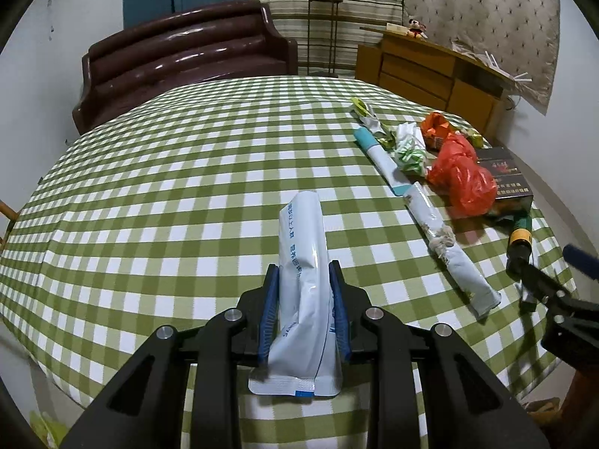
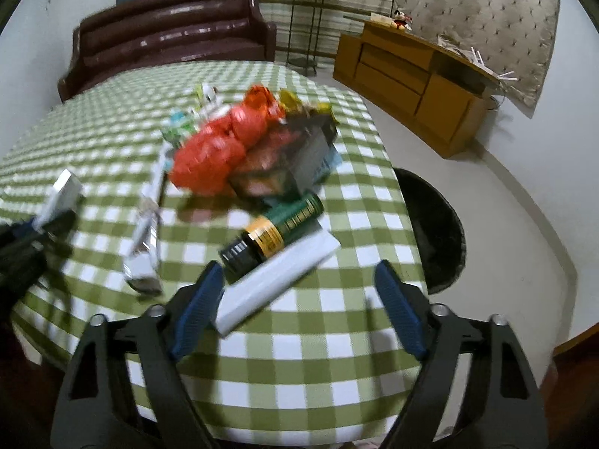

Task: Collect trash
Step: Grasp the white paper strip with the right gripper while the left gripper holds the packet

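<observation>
My left gripper [image 1: 304,267] is shut on a white foil sachet with blue print [image 1: 304,262] and holds it above the green checked table [image 1: 168,187]. It also shows at the left of the right wrist view [image 2: 63,191]. My right gripper [image 2: 295,273] is open over the table's near right part, just short of a white flat packet [image 2: 277,280] and a green bottle with a yellow band [image 2: 277,230]. A pile of trash lies beyond: a red plastic bag [image 2: 213,153], a dark carton [image 2: 292,161], an orange wrapper [image 2: 258,99] and long white wrappers [image 1: 445,239].
A black bin [image 2: 438,224] stands on the floor just right of the table. A dark brown sofa [image 1: 179,56] sits behind the table. A wooden cabinet [image 2: 408,82] stands at the back right wall. A plant stand [image 1: 322,26] is at the back.
</observation>
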Action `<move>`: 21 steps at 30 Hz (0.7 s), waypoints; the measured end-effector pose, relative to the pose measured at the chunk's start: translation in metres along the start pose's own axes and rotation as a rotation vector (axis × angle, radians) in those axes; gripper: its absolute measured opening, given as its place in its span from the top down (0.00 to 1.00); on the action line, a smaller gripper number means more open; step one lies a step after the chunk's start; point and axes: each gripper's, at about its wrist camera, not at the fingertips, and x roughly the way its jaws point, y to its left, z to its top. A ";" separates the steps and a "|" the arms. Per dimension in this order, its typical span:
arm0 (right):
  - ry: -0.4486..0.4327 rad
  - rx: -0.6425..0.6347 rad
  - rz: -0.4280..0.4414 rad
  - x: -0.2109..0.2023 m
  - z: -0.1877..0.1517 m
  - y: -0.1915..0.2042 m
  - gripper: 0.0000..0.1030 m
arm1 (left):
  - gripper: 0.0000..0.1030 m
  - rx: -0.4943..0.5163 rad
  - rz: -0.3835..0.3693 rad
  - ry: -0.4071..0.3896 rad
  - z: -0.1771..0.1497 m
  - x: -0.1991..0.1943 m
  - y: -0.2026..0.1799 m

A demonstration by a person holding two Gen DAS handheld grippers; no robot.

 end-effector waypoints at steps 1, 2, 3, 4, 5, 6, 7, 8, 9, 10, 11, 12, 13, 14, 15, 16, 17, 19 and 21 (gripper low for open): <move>0.006 0.009 -0.010 0.001 -0.003 -0.004 0.25 | 0.73 -0.002 0.000 -0.001 0.000 0.000 0.001; 0.008 0.021 -0.017 0.002 -0.005 -0.008 0.26 | 0.73 -0.003 0.000 -0.002 0.000 0.000 0.002; 0.009 0.030 -0.022 0.001 -0.006 -0.011 0.27 | 0.73 -0.005 -0.002 -0.003 -0.001 0.000 0.003; 0.009 0.036 -0.028 0.000 -0.006 -0.014 0.30 | 0.73 -0.006 -0.003 -0.004 -0.001 -0.001 0.004; 0.009 0.038 -0.031 0.000 -0.005 -0.016 0.32 | 0.73 -0.004 -0.001 -0.004 -0.002 0.000 0.004; 0.004 0.041 -0.035 -0.001 -0.005 -0.017 0.32 | 0.73 -0.005 -0.002 -0.003 -0.002 0.000 0.004; -0.003 0.046 -0.039 -0.002 -0.004 -0.019 0.36 | 0.73 -0.005 -0.003 -0.003 -0.002 0.000 0.004; -0.004 0.052 -0.034 -0.002 -0.004 -0.021 0.40 | 0.73 -0.005 -0.004 -0.002 -0.003 0.000 0.005; -0.001 0.054 -0.027 0.000 -0.003 -0.022 0.41 | 0.73 -0.004 -0.005 -0.001 -0.003 0.000 0.005; 0.004 0.054 -0.022 0.002 -0.003 -0.021 0.43 | 0.73 -0.001 -0.007 0.001 -0.003 0.000 0.004; 0.008 0.051 -0.021 0.004 -0.003 -0.021 0.46 | 0.73 0.001 -0.007 0.002 -0.003 0.000 0.004; 0.007 0.051 -0.017 0.005 -0.003 -0.022 0.48 | 0.73 0.003 -0.007 0.003 -0.003 0.000 0.004; 0.001 0.054 -0.019 0.004 -0.004 -0.022 0.51 | 0.73 0.004 -0.007 0.004 -0.001 0.000 0.000; 0.000 0.055 -0.021 0.004 -0.003 -0.024 0.59 | 0.73 0.005 -0.007 0.005 -0.001 0.000 -0.001; 0.001 0.061 -0.003 0.004 -0.002 -0.026 0.64 | 0.73 0.007 -0.007 0.005 0.000 0.000 -0.002; 0.006 0.080 0.020 0.005 -0.002 -0.030 0.73 | 0.73 0.009 -0.007 0.004 0.000 -0.001 -0.003; 0.007 0.092 0.034 0.007 -0.001 -0.033 0.75 | 0.73 0.011 -0.007 0.005 0.001 0.000 -0.004; 0.003 0.100 0.035 0.008 -0.001 -0.036 0.81 | 0.73 0.012 -0.009 0.005 0.001 0.000 -0.006; 0.002 0.101 0.040 0.008 -0.001 -0.038 0.86 | 0.73 0.014 -0.011 0.005 0.002 0.001 -0.008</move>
